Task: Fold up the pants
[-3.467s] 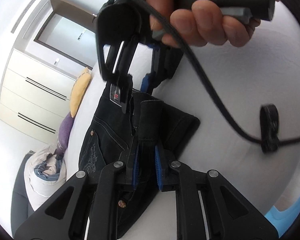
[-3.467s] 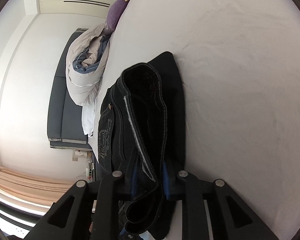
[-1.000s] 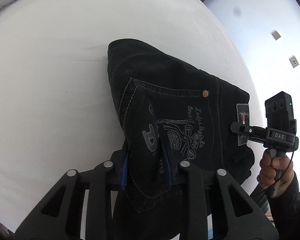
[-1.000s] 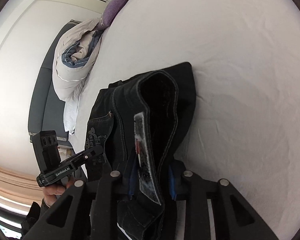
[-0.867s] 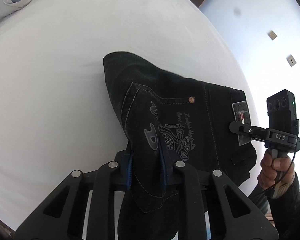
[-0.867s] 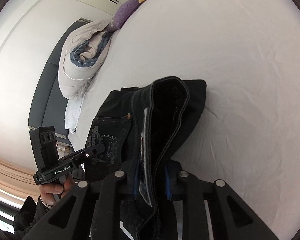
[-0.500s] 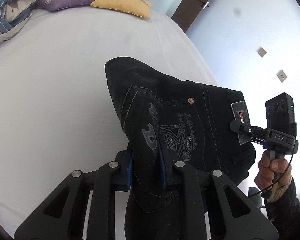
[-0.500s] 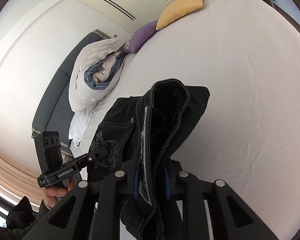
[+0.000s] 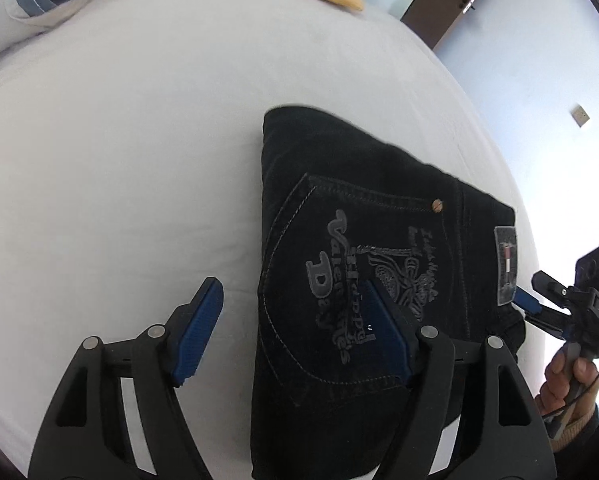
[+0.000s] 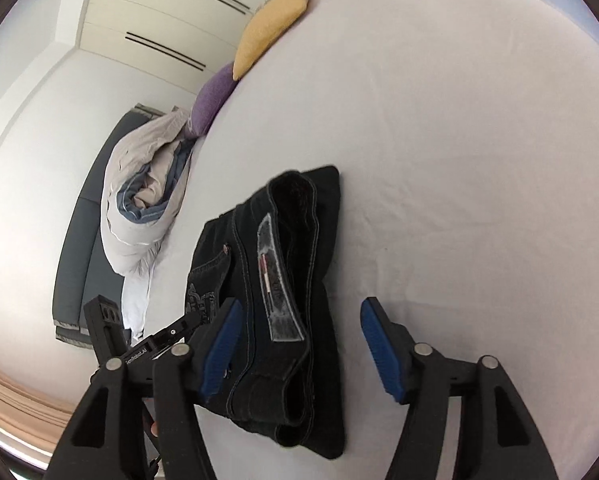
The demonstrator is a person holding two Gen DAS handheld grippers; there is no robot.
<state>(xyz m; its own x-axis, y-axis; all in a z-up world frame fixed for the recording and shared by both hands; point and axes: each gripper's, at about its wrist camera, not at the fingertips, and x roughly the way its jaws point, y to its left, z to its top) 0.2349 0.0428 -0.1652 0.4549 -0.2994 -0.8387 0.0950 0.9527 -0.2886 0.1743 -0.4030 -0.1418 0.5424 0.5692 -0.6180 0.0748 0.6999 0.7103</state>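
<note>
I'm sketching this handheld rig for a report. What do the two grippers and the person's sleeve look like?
Both the left gripper and the right gripper are black, with cut-out linkage arms, silver pivot pins and blue ribbed pads on the fingers. The right one's grip trails a thin black cable. The sleeve is dark with a tan cuff.

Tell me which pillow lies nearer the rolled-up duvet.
The purple pillow: it sits right beside the duvet, while the yellow pillow lies beyond it.
</note>
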